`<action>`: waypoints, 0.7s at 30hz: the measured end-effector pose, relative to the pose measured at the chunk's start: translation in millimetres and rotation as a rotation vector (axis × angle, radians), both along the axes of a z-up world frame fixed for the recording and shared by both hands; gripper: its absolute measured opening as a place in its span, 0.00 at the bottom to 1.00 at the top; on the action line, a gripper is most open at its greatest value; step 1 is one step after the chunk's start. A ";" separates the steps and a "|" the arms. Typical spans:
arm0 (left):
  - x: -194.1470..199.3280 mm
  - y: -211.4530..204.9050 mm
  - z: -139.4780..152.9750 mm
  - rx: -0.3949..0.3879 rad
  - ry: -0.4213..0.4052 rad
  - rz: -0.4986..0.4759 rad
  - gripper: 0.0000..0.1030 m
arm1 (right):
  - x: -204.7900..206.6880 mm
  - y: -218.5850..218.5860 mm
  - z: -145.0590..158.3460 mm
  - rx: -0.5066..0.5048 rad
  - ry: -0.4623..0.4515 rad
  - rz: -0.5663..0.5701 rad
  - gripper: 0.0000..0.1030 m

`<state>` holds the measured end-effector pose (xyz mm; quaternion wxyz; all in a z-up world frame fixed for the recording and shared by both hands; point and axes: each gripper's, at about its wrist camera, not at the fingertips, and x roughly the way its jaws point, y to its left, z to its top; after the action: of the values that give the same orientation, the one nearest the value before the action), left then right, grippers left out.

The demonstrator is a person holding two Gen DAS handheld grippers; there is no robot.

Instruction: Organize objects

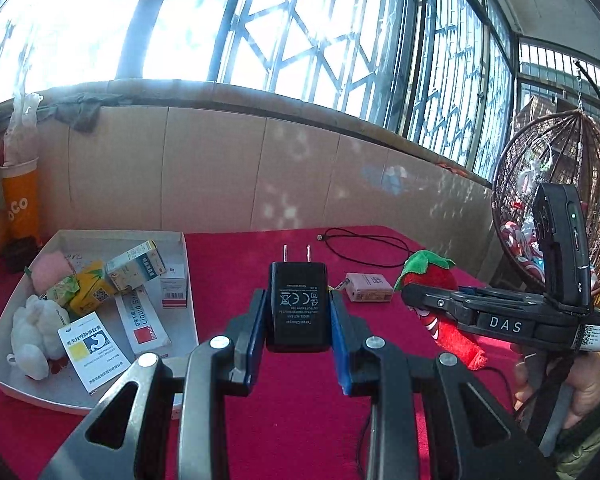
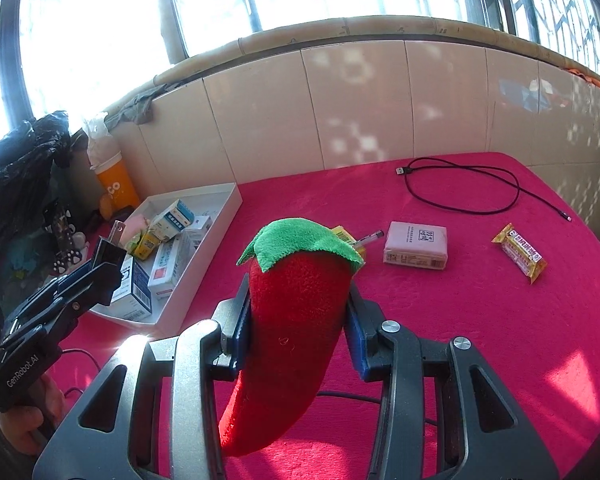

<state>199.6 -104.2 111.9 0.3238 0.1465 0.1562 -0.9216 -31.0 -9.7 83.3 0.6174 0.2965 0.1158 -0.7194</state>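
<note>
My left gripper is shut on a black travel charger, prongs pointing away, held above the red tablecloth. My right gripper is shut on a red plush chili pepper with a green top; in the left wrist view that plush chili shows behind the right gripper's body. A white tray at the left holds several medicine boxes and soft toys. In the right wrist view the tray lies left of the pepper, and the left gripper with the charger hovers over its near corner.
On the red cloth lie a pink box, a yellow snack bar and a black USB cable. An orange cup and a black bag stand left of the table. A wicker hanging chair is at right.
</note>
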 end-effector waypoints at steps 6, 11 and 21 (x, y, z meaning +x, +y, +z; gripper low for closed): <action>9.7 -6.6 1.3 0.005 0.021 0.022 0.28 | 7.9 -3.0 2.1 0.005 0.012 0.015 0.38; 18.3 -12.5 3.2 0.010 0.038 0.046 0.28 | 19.0 -10.4 4.9 0.009 0.032 0.047 0.38; 38.3 -22.0 6.7 0.017 0.074 0.098 0.29 | 42.1 -25.7 10.9 0.019 0.063 0.106 0.38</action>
<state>237.9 -126.2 118.7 0.3615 0.1073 0.1828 -0.9080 11.1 -35.4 94.3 0.6480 0.2730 0.1574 -0.6934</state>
